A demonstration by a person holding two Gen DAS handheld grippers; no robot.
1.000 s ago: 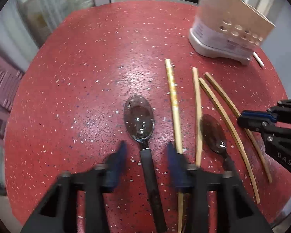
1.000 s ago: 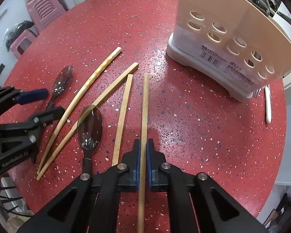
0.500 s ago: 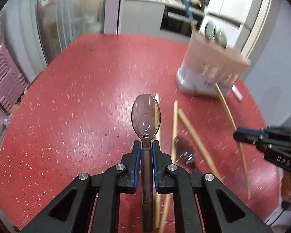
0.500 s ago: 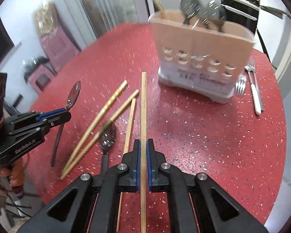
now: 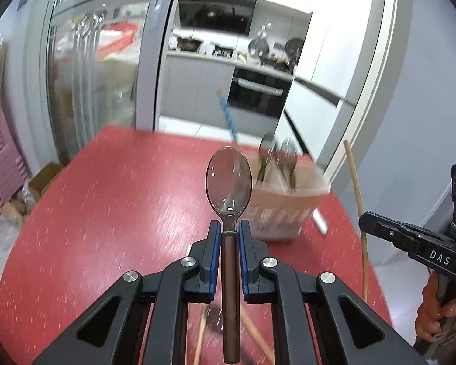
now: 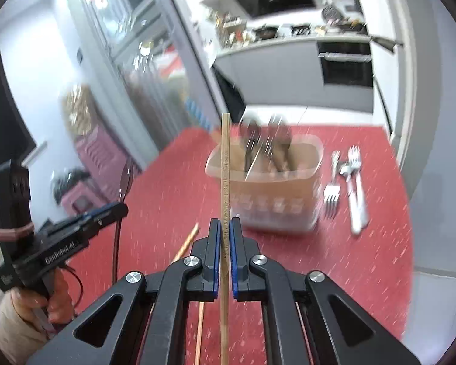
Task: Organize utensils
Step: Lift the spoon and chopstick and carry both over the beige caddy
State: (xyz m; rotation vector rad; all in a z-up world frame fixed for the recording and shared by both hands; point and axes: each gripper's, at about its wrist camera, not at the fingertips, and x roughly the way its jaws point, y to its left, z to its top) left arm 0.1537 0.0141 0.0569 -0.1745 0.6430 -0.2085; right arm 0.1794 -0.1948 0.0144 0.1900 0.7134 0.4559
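Beige utensil holder [image 6: 276, 188] on red table [image 5: 106, 213], spoons stood inside. Spoon [image 5: 229, 182] clamped in left gripper [image 5: 229, 234], chopstick [image 6: 225, 167] in right gripper [image 6: 225, 231]; holder seen at 1 o'clock.

A round red speckled tabletop [image 5: 112, 213] fills the foreground. Behind it stand a tall glass-fronted cabinet with a grey frame [image 5: 91, 70], stacked pink plastic stools [image 6: 101, 155], and a grey kitchen counter [image 5: 203, 57] beside a built-in black oven [image 5: 258, 91].
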